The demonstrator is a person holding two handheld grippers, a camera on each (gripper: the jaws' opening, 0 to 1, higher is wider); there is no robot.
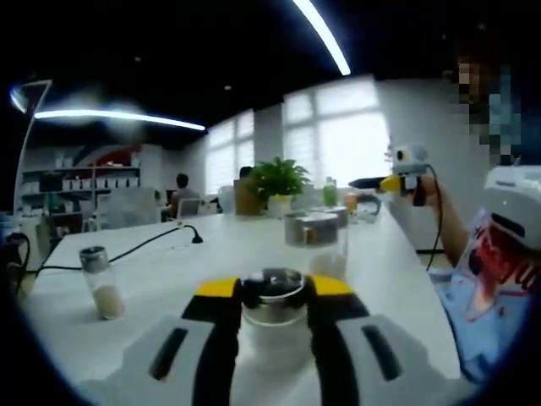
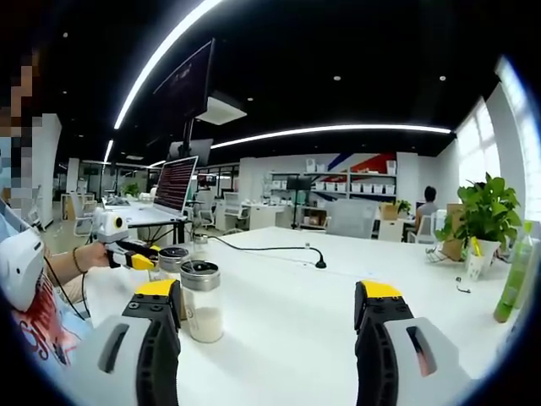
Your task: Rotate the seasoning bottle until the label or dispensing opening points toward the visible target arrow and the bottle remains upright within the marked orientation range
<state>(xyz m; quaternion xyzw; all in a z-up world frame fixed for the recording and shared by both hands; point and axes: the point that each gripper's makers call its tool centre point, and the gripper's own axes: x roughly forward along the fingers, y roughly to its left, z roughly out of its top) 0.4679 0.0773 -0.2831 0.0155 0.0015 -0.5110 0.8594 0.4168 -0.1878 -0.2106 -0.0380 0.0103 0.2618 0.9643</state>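
A clear seasoning bottle (image 1: 272,315) with a metal cap and pale powder stands upright on the white table (image 1: 169,262). My left gripper (image 1: 275,288) is shut on it, one yellow-tipped jaw on each side. In the right gripper view that gripper (image 2: 135,255) shows at the left, in a person's hand, holding the bottle (image 2: 172,259). My right gripper (image 2: 269,292) is open wide with nothing between its jaws. A second capped bottle (image 2: 203,300) stands just inside its left jaw, apart from it. In the left gripper view the right gripper (image 1: 385,182) hangs above the table at the right.
A third small bottle (image 1: 101,283) stands at the left, and a capped one (image 1: 313,235) sits straight ahead. A black cable (image 1: 152,241) crosses the table. A potted plant (image 1: 279,182) and a green bottle (image 2: 514,275) stand at the far end. The person (image 1: 490,271) sits at the table's right edge.
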